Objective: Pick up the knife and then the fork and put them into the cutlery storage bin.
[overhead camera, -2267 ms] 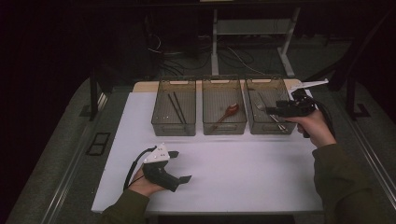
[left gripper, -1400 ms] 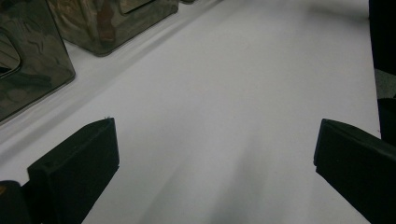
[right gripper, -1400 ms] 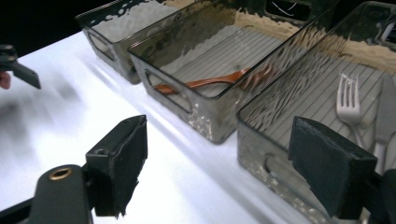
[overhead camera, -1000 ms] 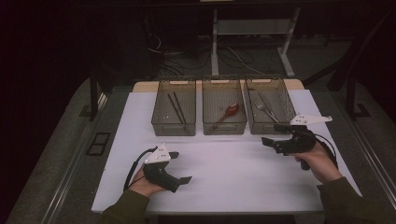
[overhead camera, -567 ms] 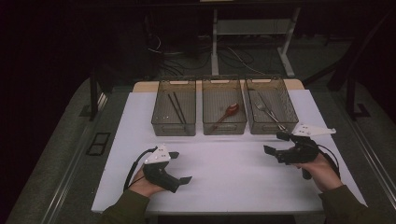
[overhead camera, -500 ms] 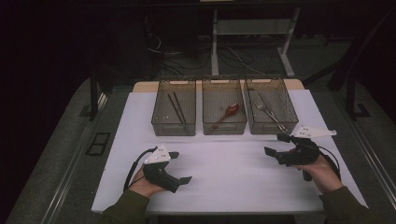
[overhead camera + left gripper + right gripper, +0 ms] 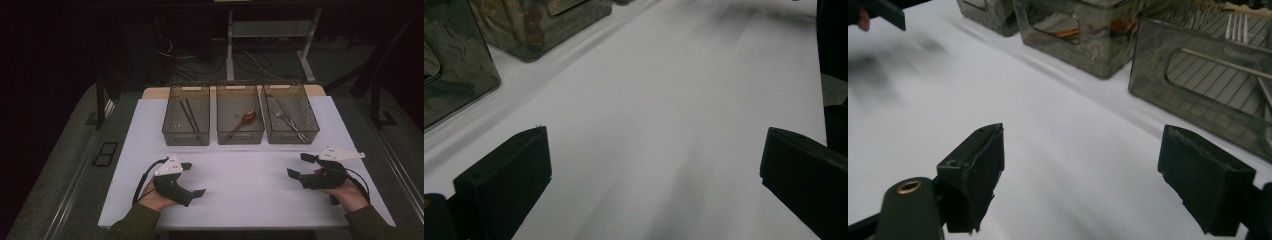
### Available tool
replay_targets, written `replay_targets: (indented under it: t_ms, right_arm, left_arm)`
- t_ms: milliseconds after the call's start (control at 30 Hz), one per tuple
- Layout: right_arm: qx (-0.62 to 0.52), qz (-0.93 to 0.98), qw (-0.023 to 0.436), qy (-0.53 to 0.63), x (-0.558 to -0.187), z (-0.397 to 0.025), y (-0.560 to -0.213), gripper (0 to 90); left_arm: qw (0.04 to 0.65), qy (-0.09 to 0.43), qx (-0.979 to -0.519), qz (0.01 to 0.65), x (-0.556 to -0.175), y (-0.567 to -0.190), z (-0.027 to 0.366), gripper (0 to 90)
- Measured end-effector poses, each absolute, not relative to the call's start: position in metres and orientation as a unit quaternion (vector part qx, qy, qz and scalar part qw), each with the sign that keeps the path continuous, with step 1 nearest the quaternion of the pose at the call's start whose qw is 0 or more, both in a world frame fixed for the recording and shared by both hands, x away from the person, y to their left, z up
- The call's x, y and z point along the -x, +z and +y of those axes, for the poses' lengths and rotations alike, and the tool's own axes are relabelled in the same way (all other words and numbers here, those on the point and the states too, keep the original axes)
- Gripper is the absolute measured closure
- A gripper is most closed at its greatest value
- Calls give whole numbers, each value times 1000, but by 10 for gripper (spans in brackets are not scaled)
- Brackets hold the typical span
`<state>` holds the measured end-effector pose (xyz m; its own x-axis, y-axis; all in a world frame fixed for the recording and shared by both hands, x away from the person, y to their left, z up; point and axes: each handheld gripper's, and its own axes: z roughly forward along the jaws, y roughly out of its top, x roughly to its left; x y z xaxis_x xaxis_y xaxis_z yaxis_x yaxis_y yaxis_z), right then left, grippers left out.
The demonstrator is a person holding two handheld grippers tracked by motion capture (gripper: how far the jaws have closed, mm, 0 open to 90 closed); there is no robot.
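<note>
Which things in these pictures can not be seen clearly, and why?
- Fork in the right bin: small and dim in the high view; cut by the top edge in the right gripper view.
- Chopsticks in the left bin: thin dark lines in the high view.
- Spoon: blurred behind the tinted wall of the middle bin in the right gripper view.
- Left tongs: bottom edge cuts both jaws.

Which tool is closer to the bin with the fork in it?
The right tool. It sits on the white mat just in front of the fork bin, a little to its right. The left tool rests far across the mat, in front of the chopstick bin.
</note>
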<state>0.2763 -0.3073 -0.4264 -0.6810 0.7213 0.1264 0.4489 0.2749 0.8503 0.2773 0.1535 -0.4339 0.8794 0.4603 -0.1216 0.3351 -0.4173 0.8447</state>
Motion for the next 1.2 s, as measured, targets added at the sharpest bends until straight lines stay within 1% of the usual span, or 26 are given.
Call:
replay_targets:
  t_ms: [233, 267, 400, 600, 1200]
  right_arm:
    - [-377, 787, 136, 469, -269, -311, -432, 186]
    - [-378, 787, 135, 469, -269, -312, -434, 164]
    - [-382, 785, 126, 470, -267, -311, -437, 126]
    - [-382, 786, 116, 472, -267, -304, -440, 125]
    - [-367, 799, 116, 462, -266, -298, -443, 125]
  left_arm:
    - [485, 64, -840, 237, -277, -434, 154, 0]
    - [485, 64, -840, 236, -277, -434, 154, 0]
    - [485, 64, -839, 236, -277, -434, 153, 0]
    - [485, 66, -840, 234, -277, -434, 153, 0]
    - [481, 65, -842, 235, -277, -434, 153, 0]
